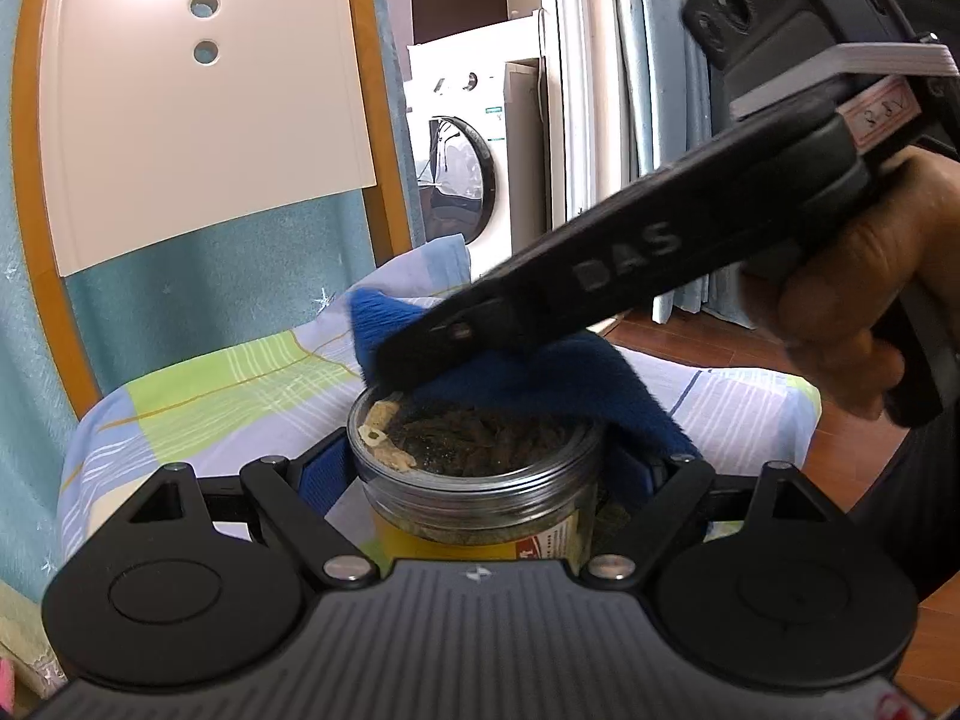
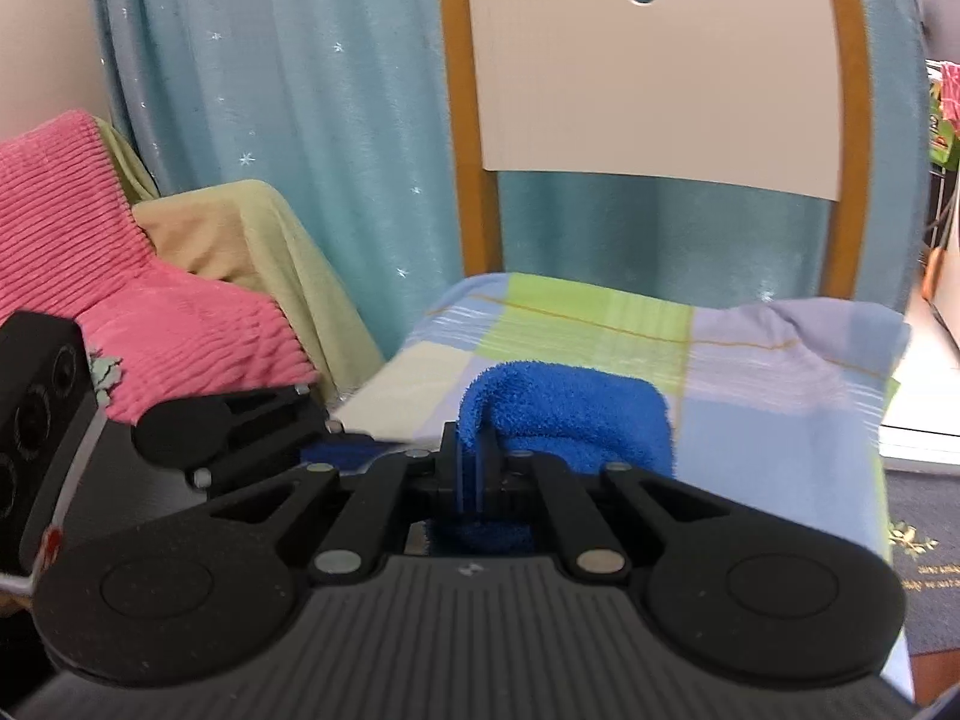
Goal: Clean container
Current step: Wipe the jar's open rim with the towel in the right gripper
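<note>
Over checked bedding (image 1: 240, 384), left tongs (image 1: 480, 468) clamp the open jar (image 1: 474, 480) — right tongs (image 2: 474, 468), embossed "DAS", pinch blue cloth (image 2: 570, 414).

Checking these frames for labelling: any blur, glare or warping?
Left wrist: sharp on the jar; the chair back bows from fisheye; the doorway is bright, no glare. Right wrist: slightly soft overall; the cloth is readable; edges curve.

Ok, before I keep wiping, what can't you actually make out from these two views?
- Left wrist view: the far rim of the jar is covered by the blue cloth and the right claw.
- Left wrist view: the jar's lower body and label are cut off by the left claw housing.
- Right wrist view: the jar is not visible at all; the cloth and claw block it.
</note>
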A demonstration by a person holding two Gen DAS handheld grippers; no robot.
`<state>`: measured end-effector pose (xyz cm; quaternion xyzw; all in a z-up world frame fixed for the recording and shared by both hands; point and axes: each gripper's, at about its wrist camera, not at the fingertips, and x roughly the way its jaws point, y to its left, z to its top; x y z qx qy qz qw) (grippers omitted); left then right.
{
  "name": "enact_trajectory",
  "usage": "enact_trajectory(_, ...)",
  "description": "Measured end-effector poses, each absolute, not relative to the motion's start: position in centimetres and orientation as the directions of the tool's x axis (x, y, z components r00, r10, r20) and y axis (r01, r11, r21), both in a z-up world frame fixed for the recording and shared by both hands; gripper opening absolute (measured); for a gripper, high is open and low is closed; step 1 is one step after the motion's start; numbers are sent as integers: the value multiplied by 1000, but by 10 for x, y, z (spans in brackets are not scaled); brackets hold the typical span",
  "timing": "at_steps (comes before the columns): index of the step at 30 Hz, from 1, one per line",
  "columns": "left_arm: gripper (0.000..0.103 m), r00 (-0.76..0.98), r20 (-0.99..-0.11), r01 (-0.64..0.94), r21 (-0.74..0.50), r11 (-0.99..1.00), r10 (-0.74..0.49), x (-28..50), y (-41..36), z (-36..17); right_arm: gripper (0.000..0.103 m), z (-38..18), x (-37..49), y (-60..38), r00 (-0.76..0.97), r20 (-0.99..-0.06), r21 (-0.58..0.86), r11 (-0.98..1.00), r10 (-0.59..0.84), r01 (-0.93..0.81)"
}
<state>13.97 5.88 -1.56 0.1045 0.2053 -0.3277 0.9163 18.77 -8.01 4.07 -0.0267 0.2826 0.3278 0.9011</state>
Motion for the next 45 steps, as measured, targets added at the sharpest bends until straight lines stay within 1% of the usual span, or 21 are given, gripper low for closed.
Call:
enact_trajectory(5, 86, 703, -445, 641, 59, 765, -555, 139, 58, -15, 3, 44, 168, -83, 567, -545, 182, 747, 618, -639)
enact_trajectory(11, 86, 708, -444, 634, 59, 771, -549, 138, 56, -15, 3, 41, 170, -67, 517, -525, 229, 698, 676, -679)
enact_trajectory(14, 86, 709, -442, 634, 59, 771, -549, 138, 56, -16, 2, 38, 184, -64, 542, -511, 220, 711, 668, -668)
enact_trajectory(17, 86, 708, -441, 636, 57, 770, -552, 139, 56, -16, 2, 39, 192, -70, 599, -520, 164, 759, 609, -630)
enact_trajectory(21, 86, 705, -441, 639, 57, 767, -555, 140, 57, -15, 2, 42, 186, -84, 603, -542, 158, 776, 585, -611)
enact_trajectory(27, 86, 706, -443, 637, 57, 769, -552, 141, 57, -15, 2, 44, 164, -87, 529, -549, 241, 729, 647, -641)
enact_trajectory(33, 86, 710, -444, 631, 56, 774, -547, 140, 56, -15, 2, 40, 175, -62, 527, -530, 245, 715, 664, -655)
enact_trajectory(35, 86, 710, -443, 632, 56, 773, -547, 140, 55, -15, 2, 39, 183, -58, 550, -522, 232, 729, 652, -644)
enact_trajectory(39, 86, 707, -442, 636, 56, 769, -552, 141, 56, -15, 1, 39, 190, -64, 627, -524, 163, 791, 576, -590)
enact_trajectory(42, 86, 705, -443, 639, 60, 767, -554, 141, 57, -14, 2, 41, 188, -78, 655, -536, 141, 822, 533, -552)
enact_trajectory(45, 86, 705, -443, 641, 64, 765, -554, 141, 57, -14, 2, 44, 175, -81, 650, -560, 103, 822, 513, -560)
